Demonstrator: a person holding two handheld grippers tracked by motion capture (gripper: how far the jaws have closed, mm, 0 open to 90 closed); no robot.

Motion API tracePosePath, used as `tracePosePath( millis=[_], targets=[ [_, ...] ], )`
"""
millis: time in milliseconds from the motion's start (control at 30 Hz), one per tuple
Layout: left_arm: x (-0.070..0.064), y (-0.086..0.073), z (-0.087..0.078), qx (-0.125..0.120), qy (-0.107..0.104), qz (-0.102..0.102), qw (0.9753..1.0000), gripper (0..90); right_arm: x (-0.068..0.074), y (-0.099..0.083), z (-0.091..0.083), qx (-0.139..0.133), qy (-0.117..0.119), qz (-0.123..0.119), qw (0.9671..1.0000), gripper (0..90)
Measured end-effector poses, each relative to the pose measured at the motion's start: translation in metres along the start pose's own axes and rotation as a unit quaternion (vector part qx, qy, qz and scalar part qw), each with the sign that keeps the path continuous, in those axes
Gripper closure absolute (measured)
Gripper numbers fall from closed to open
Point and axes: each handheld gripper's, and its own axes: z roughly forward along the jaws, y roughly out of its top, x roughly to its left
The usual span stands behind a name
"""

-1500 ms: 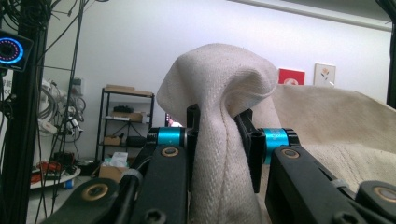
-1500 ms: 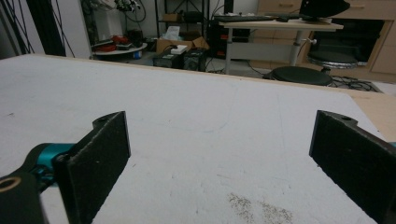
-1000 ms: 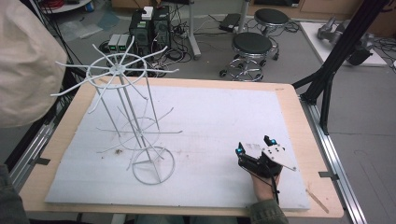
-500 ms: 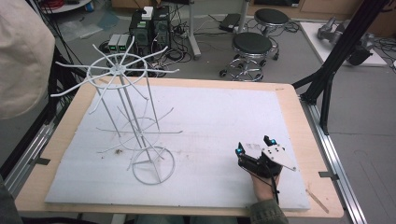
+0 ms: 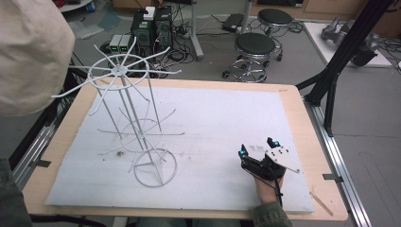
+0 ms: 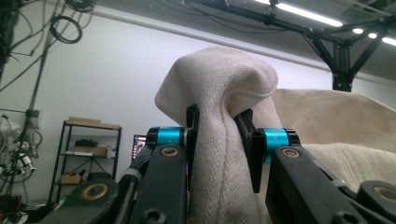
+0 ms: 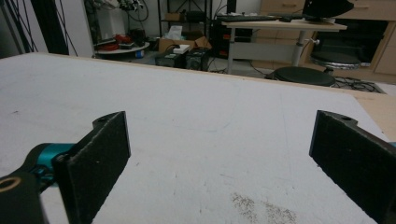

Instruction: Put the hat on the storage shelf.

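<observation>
- Cream-coloured woven cloth (image 5: 33, 52) bulges into the high view at the upper left, raised above the table's left edge and well apart from everything lying on the board. Below it spreads the white foam sheet (image 5: 227, 123) that covers the pale wooden table (image 5: 302, 123). A tall white wire rack with spoke-like arms and a round ring base (image 5: 137, 132) stands upright on the left half of the sheet; nothing hangs on its arms. The right gripper (image 5: 259, 147) sits low on the sheet near the front right corner, held by a hand (image 5: 267, 189) that comes in from the bottom edge, its jaws spread and pointing away from the person. Two black round stools (image 5: 255, 45) and boxes with cables stand on the grey floor beyond the table.
- Seen from the left gripper view, the left gripper (image 6: 219, 135) has its two black jaws pressed against a fold of the same cream cloth (image 6: 219, 102), which bunches up above the jaw tips and drapes off to the right. A white wall and a dark shelf unit (image 6: 88, 154) lie behind.
- Seen from the right gripper view, the right gripper (image 7: 219, 135) has its jaws wide apart with nothing between them, just above the bare foam sheet (image 7: 201, 121). A desk (image 7: 285, 25) and a stool stand past the table's far edge.
</observation>
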Motion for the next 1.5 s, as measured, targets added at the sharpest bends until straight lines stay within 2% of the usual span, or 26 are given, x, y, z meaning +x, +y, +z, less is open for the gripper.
tracePosePath(
  millis=[100, 200, 367, 600, 900, 1033, 1200, 1233, 1267, 1400, 1433, 1500],
  targets=[
    [-0.002, -0.002, 0.003, 0.002, -0.005, -0.002, 1.0, 76.8, 0.0, 0.0, 0.0, -0.001, -0.001, 0.0, 1.0, 4.2],
    [-0.004, -0.008, 0.007, 0.007, -0.018, -0.015, 0.9997, 76.8, 0.0, 0.0, -0.001, 0.0, -0.001, 0.001, 1.0, 4.2],
    [-0.007, -0.012, 0.013, 0.009, -0.026, -0.025, 0.9993, 76.8, 0.0, 0.0, 0.0, 0.0, 0.0, 0.0, 1.0, 4.2],
    [-0.017, -0.018, 0.023, 0.014, -0.041, -0.027, 0.9987, 76.8, 0.0, 0.0, -0.001, -0.001, -0.001, 0.001, 1.0, 4.2],
    [-0.015, -0.029, 0.024, 0.023, -0.055, -0.04, 0.9974, 76.9, 0.0, 0.0, -0.001, -0.003, 0.0, 0.002, 1.0, 4.2],
    [-0.007, -0.04, 0.019, 0.025, -0.07, -0.064, 0.9952, 76.9, 0.0, 0.0, -0.001, -0.003, 0.0, 0.002, 1.0, 4.2],
    [-0.001, -0.053, 0.014, 0.035, -0.077, -0.08, 0.9932, 76.9, 0.0, 0.0, -0.001, -0.001, 0.002, 0.0, 1.0, 4.2],
    [0.003, -0.059, 0.013, 0.043, -0.085, -0.088, 0.9916, 76.9, 0.0, 0.0, -0.001, -0.002, 0.001, -0.001, 1.0, 4.2],
    [0.003, -0.059, 0.013, 0.043, -0.085, -0.088, 0.9916, 76.9, 0.0, 0.0, -0.001, -0.002, 0.001, -0.001, 1.0, 4.2],
    [0.007, -0.075, 0.01, 0.058, -0.101, -0.096, 0.9885, 76.9, 0.0, 0.0, -0.001, -0.001, 0.001, 0.0, 1.0, 4.2],
    [0.007, -0.075, 0.01, 0.058, -0.101, -0.096, 0.9885, 76.9, 0.0, 0.0, -0.001, 0.0, 0.0, 0.0, 1.0, 4.2],
    [0.007, -0.083, 0.008, 0.069, -0.115, -0.1, 0.9859, 76.9, 0.0, 0.0, -0.001, -0.002, 0.0, -0.001, 1.0, 4.2]
  ],
)
